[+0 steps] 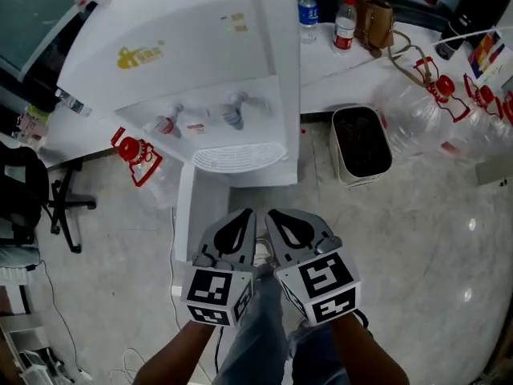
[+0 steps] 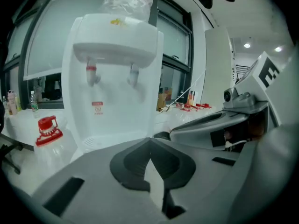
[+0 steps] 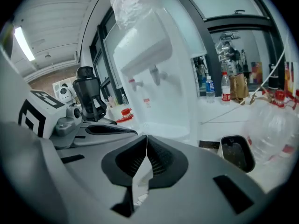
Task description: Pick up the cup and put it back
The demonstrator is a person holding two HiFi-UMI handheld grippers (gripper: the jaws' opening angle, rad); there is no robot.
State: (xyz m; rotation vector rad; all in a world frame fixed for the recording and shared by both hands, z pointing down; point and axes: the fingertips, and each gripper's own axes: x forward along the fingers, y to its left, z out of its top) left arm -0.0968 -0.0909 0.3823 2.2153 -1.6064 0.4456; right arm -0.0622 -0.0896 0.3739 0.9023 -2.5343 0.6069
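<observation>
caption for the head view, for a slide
Shut and empty, the left gripper and right gripper sit side by side before a white water dispenser, a bin beside it.

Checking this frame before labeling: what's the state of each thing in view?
left gripper: shut, empty
right gripper: shut, empty
water dispenser: upright
drip tray: nothing on it
bin: lidless, dark inside
small bottles: upright, capped
clear jugs: lying on the floor, red caps on
cup: not in view
</observation>
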